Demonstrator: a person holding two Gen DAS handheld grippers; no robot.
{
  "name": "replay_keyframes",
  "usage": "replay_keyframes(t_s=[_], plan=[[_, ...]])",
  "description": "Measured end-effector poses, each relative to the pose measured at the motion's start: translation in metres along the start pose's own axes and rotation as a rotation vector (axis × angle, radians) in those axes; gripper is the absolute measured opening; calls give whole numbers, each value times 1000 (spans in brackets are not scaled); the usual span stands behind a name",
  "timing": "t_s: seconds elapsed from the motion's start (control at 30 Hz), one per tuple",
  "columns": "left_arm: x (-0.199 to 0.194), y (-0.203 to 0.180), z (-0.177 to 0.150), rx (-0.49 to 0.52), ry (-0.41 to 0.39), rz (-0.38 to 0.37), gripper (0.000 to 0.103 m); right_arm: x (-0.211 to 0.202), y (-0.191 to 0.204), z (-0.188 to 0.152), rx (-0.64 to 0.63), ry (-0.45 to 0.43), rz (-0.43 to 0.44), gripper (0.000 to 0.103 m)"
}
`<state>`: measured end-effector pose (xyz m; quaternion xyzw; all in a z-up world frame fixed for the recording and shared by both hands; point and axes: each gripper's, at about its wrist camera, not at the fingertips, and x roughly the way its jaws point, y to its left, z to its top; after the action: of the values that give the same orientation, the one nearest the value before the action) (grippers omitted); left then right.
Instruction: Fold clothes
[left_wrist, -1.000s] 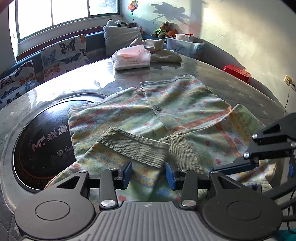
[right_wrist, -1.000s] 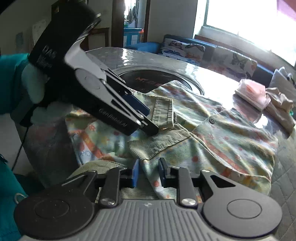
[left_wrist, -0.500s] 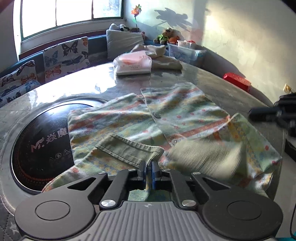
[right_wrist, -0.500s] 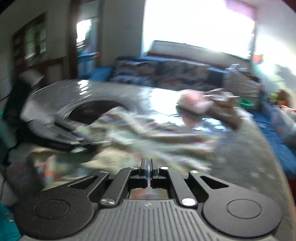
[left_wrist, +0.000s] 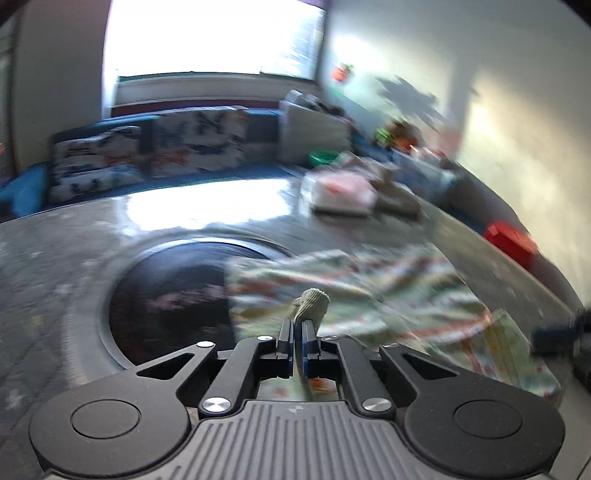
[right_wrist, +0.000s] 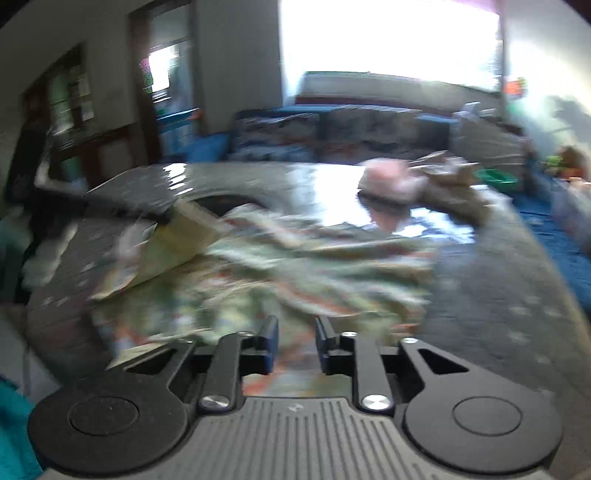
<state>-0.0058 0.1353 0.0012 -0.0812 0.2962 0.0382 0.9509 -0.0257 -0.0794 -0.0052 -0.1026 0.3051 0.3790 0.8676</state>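
Note:
A patterned green and orange child's jacket (left_wrist: 373, 295) lies on the round grey table (left_wrist: 66, 258), blurred by motion. My left gripper (left_wrist: 298, 334) is shut on the jacket's ribbed green cuff (left_wrist: 312, 302), which sticks up between the fingers, lifted over the garment. In the right wrist view the jacket (right_wrist: 295, 273) spreads in front of my right gripper (right_wrist: 295, 341), which is open and empty just above the cloth. The lifted sleeve (right_wrist: 177, 240) shows at the left there.
A dark round cooktop inset (left_wrist: 170, 295) sits left of the jacket. A pink and white packet (left_wrist: 340, 192) and beige clothes (left_wrist: 395, 192) lie at the table's far side. A red box (left_wrist: 511, 243) stands at the right edge. A cushioned bench runs behind.
The left gripper has lifted the cuff and swung it left over the jacket. The right gripper was shut half a second ago and is open now, its cuff let go.

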Motion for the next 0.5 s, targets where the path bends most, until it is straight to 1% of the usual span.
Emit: replay_keyframes(t_s=[0.03, 0.07, 0.1, 0.17, 0.23, 0.3, 0.33, 0.4, 0.43, 0.47, 0.5], plan=[[-8, 8, 1, -25, -15, 19, 5, 6, 7, 0, -16, 8, 24, 34], [-17, 17, 1, -52, -35, 45, 4, 12, 14, 1, -33, 17, 48, 36], [-26, 26, 1, -76, -53, 71, 4, 18, 24, 0, -60, 35, 80, 36], [-44, 44, -2, -121, -88, 124, 4, 29, 35, 0, -90, 57, 109, 39], [-62, 61, -6, -164, -118, 181, 4, 39, 42, -1, -114, 79, 117, 41], [-78, 78, -13, -213, -136, 241, 4, 52, 49, -3, -125, 102, 106, 40], [-83, 87, -16, -236, -140, 267, 4, 56, 51, -4, -126, 108, 105, 38], [-95, 104, -25, -282, -140, 325, 4, 59, 50, -5, -121, 113, 102, 25], [-98, 112, -30, -300, -135, 345, 4, 60, 49, -5, -115, 113, 100, 14], [-101, 119, -36, -318, -125, 367, 4, 59, 47, -4, -107, 110, 94, 9], [-102, 126, -42, -330, -109, 398, 4, 59, 46, -4, -99, 106, 88, 7]])
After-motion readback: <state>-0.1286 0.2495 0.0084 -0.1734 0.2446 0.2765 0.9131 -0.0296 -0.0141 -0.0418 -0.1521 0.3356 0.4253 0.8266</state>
